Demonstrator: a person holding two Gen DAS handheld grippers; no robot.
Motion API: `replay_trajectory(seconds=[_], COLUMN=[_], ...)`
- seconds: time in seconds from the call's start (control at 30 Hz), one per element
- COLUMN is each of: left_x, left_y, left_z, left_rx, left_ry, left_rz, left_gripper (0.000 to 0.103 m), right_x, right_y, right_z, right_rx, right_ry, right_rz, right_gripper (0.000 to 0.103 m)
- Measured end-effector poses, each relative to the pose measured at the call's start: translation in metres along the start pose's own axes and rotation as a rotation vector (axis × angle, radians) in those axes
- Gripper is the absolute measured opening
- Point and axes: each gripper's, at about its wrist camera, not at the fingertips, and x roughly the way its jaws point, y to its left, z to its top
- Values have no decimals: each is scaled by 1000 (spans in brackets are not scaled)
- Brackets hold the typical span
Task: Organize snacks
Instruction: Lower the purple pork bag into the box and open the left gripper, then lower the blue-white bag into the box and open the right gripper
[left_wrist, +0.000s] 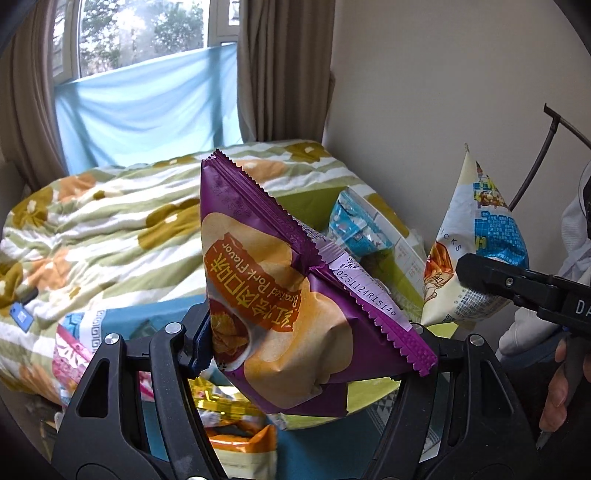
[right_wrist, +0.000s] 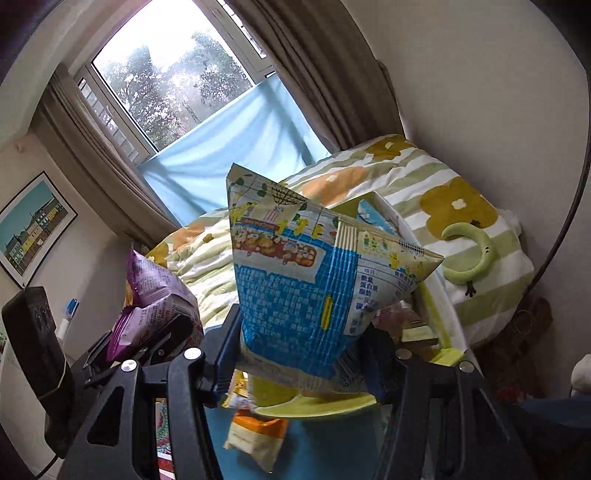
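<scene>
While both bags ride high over the flowered bed (left_wrist: 110, 206), our left tongs (left_wrist: 310, 339) pinch the puffy purple foil chip bag (left_wrist: 280, 295) low across its belly: light, slick, crushable. Over to the right tongs (right_wrist: 306, 354), clamped on the pale blue-and-cream printed snack bag (right_wrist: 306, 280). We'd grip seams, gently.

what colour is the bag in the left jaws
Purple bag with orange label, clearest in the left wrist view.

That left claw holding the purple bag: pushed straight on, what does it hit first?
Probably the yellow-green tray of snacks beyond the purple bag gripped in the left claw, though depth is hard to judge.
</scene>
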Motion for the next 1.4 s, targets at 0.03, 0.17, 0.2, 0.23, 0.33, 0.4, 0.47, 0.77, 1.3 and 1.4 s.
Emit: replay_trajectory(seconds=[0.03, 0.17, 0.2, 0.23, 0.33, 0.4, 0.47, 0.77, 1.3, 1.4], left_x=[10, 42, 50, 55, 61, 56, 48, 20, -7, -11], left_y=[-5, -15, -12, -13, -15, -15, -10, 17, 30, 30], left_z=[-2, -4, -2, -2, -6, -12, -18, -48, -47, -48], left_rx=[-3, -2, 0, 6, 34, 30, 20, -47, -69, -80], left_ry=[21, 83, 88, 96, 114, 112, 113, 134, 77, 71], left_rz=[-1, 4, 4, 6, 46, 15, 15, 32, 80, 79], left_gripper=[66, 67, 69, 73, 102, 102, 102, 102, 102, 102], right_x=[3, 15, 18, 21, 28, 29, 28, 32, 76, 75], right_y=[-8, -31, -35, -38, -46, -50, -52, -41, -37, -37], right_z=[2, 6, 6, 6, 6, 6, 7, 1, -9, -8], right_rx=[0, 3, 1, 2, 19, 37, 39, -67, -379, -381], right_ry=[12, 60, 70, 77, 90, 93, 94, 124, 166, 166], right_rz=[-3, -16, -18, -18, -23, -22, -27, -87, -226, -228], right_gripper=[53, 53, 53, 53, 53, 53, 53, 53, 55, 57])
